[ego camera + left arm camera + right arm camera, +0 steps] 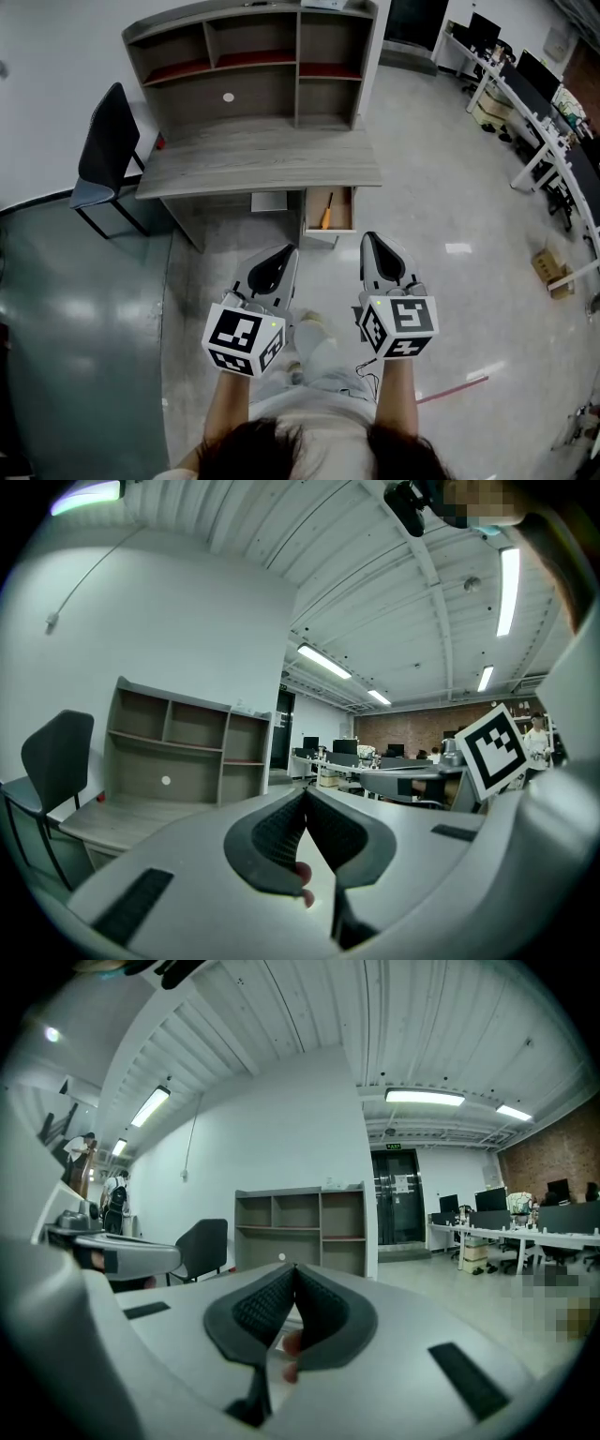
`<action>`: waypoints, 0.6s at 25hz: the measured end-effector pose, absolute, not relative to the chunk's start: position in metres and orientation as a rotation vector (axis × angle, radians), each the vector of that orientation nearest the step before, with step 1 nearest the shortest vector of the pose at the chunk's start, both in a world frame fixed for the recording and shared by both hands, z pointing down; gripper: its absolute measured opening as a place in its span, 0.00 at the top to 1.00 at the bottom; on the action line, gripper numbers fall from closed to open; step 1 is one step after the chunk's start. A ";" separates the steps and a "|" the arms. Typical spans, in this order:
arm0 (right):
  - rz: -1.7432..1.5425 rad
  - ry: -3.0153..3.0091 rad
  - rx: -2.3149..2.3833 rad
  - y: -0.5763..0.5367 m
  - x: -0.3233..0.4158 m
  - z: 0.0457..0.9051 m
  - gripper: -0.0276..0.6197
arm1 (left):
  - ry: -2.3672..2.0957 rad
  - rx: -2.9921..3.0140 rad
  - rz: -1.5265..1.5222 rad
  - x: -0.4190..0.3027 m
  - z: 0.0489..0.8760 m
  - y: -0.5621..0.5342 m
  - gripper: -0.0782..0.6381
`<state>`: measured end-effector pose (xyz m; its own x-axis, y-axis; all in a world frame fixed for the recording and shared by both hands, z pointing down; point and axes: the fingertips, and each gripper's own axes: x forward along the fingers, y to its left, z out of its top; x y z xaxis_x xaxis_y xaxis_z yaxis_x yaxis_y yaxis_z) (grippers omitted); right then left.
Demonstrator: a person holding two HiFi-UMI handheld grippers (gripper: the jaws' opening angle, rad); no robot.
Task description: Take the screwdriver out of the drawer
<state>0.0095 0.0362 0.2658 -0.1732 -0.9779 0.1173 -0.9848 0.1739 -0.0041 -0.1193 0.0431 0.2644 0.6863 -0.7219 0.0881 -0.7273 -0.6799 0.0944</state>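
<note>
The desk (253, 155) drawer (330, 230) stands open, orange-handled screwdriver (326, 214) inside. Left gripper (289, 251) and right gripper (367, 238) hang near the body, jaws together, empty, seemingly poised before reaching

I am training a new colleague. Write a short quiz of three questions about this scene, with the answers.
1. True or false: the drawer under the desk is open.
2. Where does the screwdriver lie? A) on the desk B) in the drawer C) on the chair
3. Fill in: the jaws of the left gripper and the right gripper are ___, with nothing between them.
Key: 1 true; 2 B; 3 shut.
</note>
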 end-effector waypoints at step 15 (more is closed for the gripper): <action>0.182 -2.318 1.890 -0.105 0.050 0.311 0.91 | -1.269 2.718 0.092 -0.082 0.279 -0.103 0.87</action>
